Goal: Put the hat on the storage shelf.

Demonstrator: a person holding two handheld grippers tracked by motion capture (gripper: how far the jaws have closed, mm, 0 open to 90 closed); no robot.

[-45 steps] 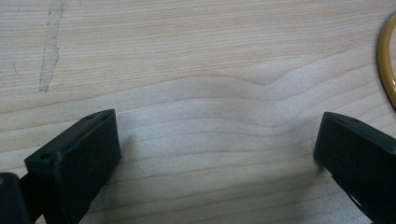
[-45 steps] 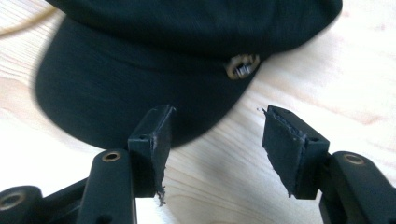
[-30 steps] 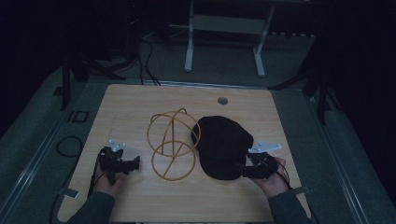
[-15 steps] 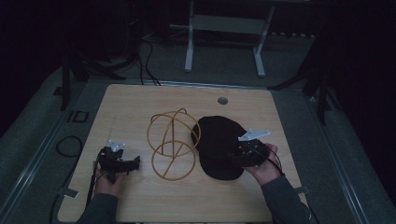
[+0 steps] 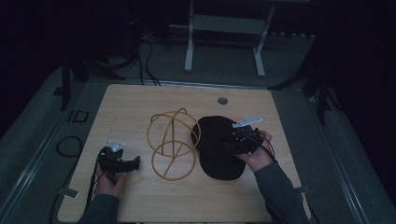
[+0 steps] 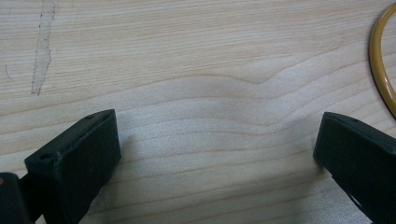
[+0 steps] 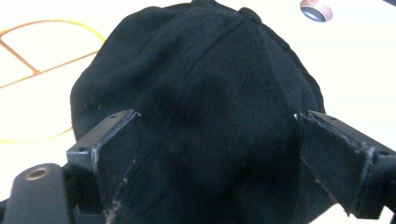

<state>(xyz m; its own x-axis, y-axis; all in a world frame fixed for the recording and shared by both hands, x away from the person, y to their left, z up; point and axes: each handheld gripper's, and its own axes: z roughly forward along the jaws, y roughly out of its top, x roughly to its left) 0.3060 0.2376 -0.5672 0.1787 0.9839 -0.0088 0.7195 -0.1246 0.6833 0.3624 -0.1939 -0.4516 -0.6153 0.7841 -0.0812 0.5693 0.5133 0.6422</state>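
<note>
- Left tool [image 5: 136,162] sits at the near left of the worktop [image 5: 130,107], held in the person's left hand [image 5: 111,179], pointing right toward the wire frame.
- Left tool jaws spread wide, released, nothing between them; in the left gripper view just bare wood grain under the left tool [image 6: 217,154].
- Pale scratch mark [image 6: 42,51] on the wood at upper left in the left gripper view.
- Yellow wire frame [image 5: 172,142] stands at the middle of the worktop: loops crossing upright over a flat ring at its base.
- The ring's edge [image 6: 380,70] shows at the far right of the left gripper view, just beside the left tool, not touching.
- Black cap [image 5: 215,147] lies flat on the worktop right of centre, just beside the wire frame; can't tell if they touch.
- Right tool [image 5: 229,148] is over the cap's crown, held in the right hand [image 5: 259,151], grey plate on top.
- Right tool [image 7: 215,140] jaws have just been opening; they stand wide now, released.
- The cap [image 7: 201,93] sits between and under the two jaws, pads not pressing the cloth.
- Wire frame [image 7: 28,51] also seen at the left in the right gripper view, beyond the cap.
- Small round metal grommet [image 5: 222,100] set in the worktop at the far side, well apart from the cap; also seen at [image 7: 316,9].
- Cables [image 5: 70,140] on the floor left of the worktop.
</note>
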